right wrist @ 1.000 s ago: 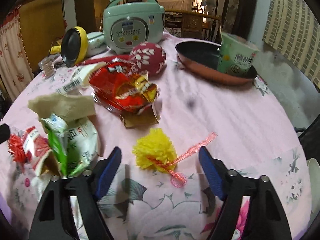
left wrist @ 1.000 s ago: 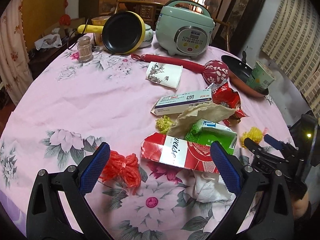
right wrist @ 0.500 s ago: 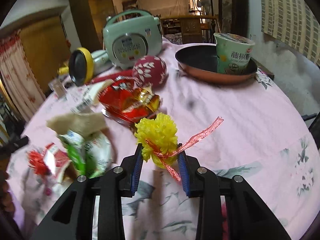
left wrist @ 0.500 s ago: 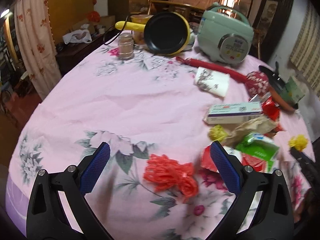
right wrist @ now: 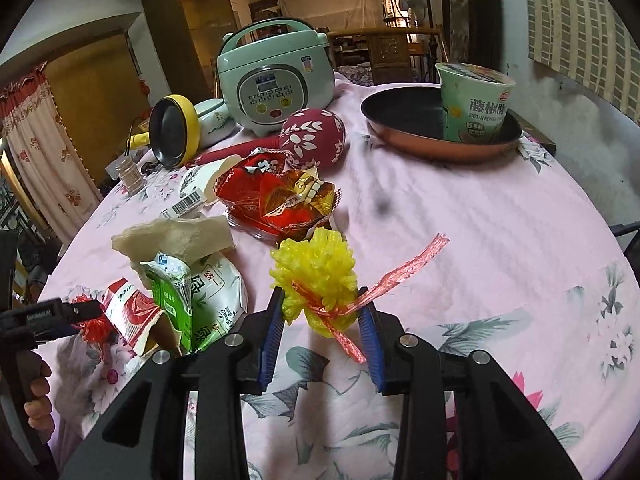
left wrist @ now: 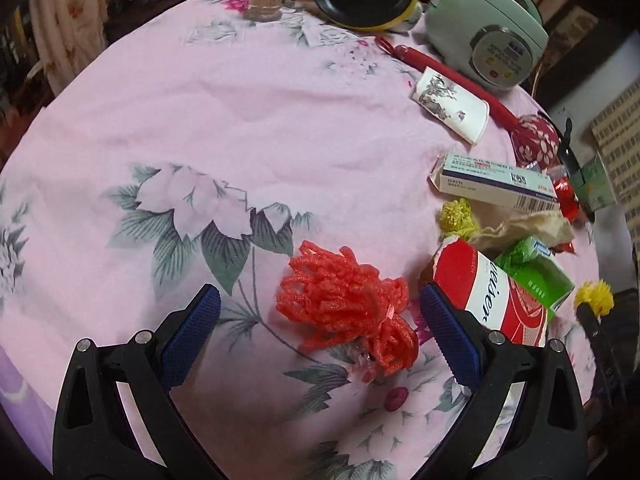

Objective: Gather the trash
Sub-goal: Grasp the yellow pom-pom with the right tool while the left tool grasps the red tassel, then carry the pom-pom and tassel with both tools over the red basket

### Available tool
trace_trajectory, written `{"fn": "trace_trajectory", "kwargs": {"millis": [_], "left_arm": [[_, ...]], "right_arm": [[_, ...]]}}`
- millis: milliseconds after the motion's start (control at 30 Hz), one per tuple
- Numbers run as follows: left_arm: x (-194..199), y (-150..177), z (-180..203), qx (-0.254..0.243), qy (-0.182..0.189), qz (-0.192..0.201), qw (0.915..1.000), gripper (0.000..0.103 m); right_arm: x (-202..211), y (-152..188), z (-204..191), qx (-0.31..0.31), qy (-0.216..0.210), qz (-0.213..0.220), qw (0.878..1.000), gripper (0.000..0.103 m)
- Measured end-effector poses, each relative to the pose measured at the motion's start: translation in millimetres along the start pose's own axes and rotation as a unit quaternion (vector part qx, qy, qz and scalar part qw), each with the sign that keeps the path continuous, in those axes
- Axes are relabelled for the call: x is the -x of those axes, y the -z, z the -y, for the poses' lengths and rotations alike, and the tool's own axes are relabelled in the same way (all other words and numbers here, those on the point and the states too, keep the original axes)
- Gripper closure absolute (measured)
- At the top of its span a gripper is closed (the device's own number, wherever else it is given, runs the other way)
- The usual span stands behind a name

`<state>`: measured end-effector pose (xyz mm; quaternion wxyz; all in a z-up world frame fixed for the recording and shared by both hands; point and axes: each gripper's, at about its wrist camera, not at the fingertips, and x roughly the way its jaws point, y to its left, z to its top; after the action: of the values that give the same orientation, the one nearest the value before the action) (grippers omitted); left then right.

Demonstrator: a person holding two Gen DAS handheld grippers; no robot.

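The right tool is clamped on a yellow foam net, lifted off the pink floral surface, ruffled end up and away, its red ribbon trailing up to the right; the left tool stands wide open around a red foam net lying on the surface, long axis running from upper left to lower right, tied end nearest; a red-and-white carton lies just beside its right finger.

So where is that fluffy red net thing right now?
The red foam net lies on the pink tablecloth between the open left gripper fingers, just left of the red-and-white carton.
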<state>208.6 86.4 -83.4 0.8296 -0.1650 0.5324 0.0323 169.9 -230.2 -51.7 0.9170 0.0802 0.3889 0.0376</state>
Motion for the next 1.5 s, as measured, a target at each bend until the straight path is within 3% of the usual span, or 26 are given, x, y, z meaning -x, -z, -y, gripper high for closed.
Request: {"fn": "trace_trajectory", "kwargs": {"millis": [133,333,533,567,633,700,867,1033,1100,1267,1500], "left_arm": [[1,0,0,-0.001,-0.015,0.002,0.9999,0.023],[2,4,10,-0.024,-0.017,0.005,0.9995,0.038],[-8,8,33,-0.075,-0.034,0.019,0.9964,0.044],[-8,7,34,-0.078,-0.033,0.021,0.9962,0.047],[-6,7,33,-0.077,-0.029,0.028,0.9962,0.071],[-1,8,32,-0.076,-0.028,0.037,0.9960,0.076],[17,9,40,-0.099,-0.066,0.098,0.9881,0.077],[49,18,39,-0.086,-0.054,0.120,0.9876,0.077],[71,33,40,-0.100,-0.074,0.142,0.9820,0.077],[118,75,24,-0.117,-0.081,0.185,0.9724,0.077],[148,119,-25,-0.083,-0.082,0.209,0.9709,0.076]], "right_arm": [[-2,1,-2,0.003,-0.002,-0.004,1.000,0.065],[0,2,-4,0.005,-0.004,-0.002,1.000,0.065],[0,3,-7,0.011,-0.005,-0.002,1.000,0.065],[0,3,-7,0.012,-0.006,-0.002,1.000,0.065],[0,3,-8,0.012,-0.005,0.000,1.000,0.065],[1,2,-7,0.012,-0.002,0.003,1.000,0.065],[1,2,-6,0.010,0.001,0.005,1.000,0.065],[5,2,-3,0.010,0.014,0.016,1.000,0.066],[9,4,-4,0.006,0.017,0.014,1.000,0.067],[42,18,-24,0.031,-0.010,0.036,0.999,0.068],[90,59,-51,0.038,-0.099,0.035,0.994,0.068]]}}
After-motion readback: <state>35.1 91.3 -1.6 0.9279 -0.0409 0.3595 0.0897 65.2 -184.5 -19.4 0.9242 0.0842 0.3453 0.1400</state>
